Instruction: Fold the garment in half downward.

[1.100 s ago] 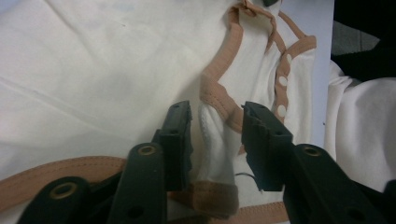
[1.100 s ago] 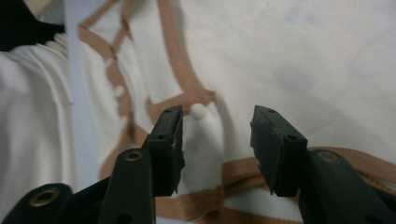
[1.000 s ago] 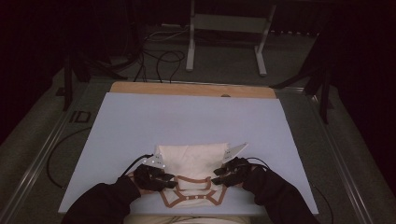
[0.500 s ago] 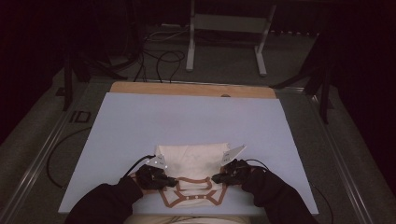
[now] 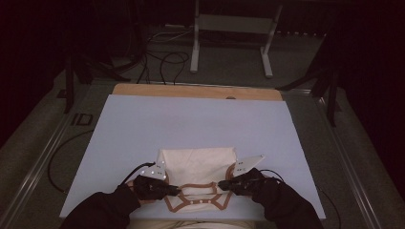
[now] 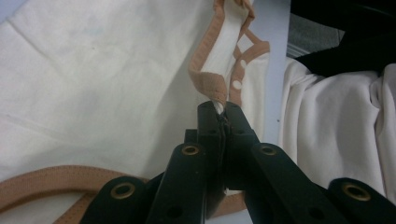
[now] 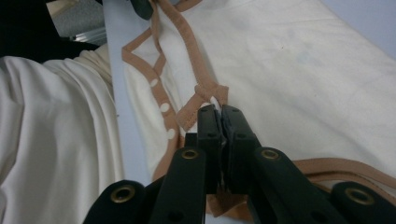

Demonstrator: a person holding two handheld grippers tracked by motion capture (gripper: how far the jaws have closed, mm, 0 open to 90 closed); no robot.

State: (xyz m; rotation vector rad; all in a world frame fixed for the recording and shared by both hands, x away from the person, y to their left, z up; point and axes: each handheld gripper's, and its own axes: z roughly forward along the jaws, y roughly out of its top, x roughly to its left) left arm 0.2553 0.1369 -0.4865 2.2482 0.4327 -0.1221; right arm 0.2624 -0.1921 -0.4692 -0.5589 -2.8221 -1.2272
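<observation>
A cream garment (image 5: 198, 162) with tan trim (image 5: 196, 204) lies on the pale blue table cover (image 5: 191, 124) near the front edge, its collar toward the person. My left gripper (image 5: 175, 191) is shut on the tan trim (image 6: 208, 79) at the collar's left side, and the edge rises from its tip (image 6: 218, 107). At the collar's right side my right gripper (image 5: 222, 185) is shut on the trim (image 7: 205, 95), pinched at its tip (image 7: 219, 109). White buttons (image 7: 164, 107) show along the placket. Dark sleeves cover both forearms.
A wooden strip (image 5: 196, 90) runs along the table's far edge. Beyond it stands a metal frame (image 5: 229, 24) among cables (image 5: 162, 57) on the floor. White cloth (image 6: 336, 140) hangs over the person's lap past the front edge. Open cover lies beyond the garment.
Both grippers have shifted a little at the collar; the right one has moved slightly right and toward the person. The trim now stands lifted between them. The garment's body has not moved.
</observation>
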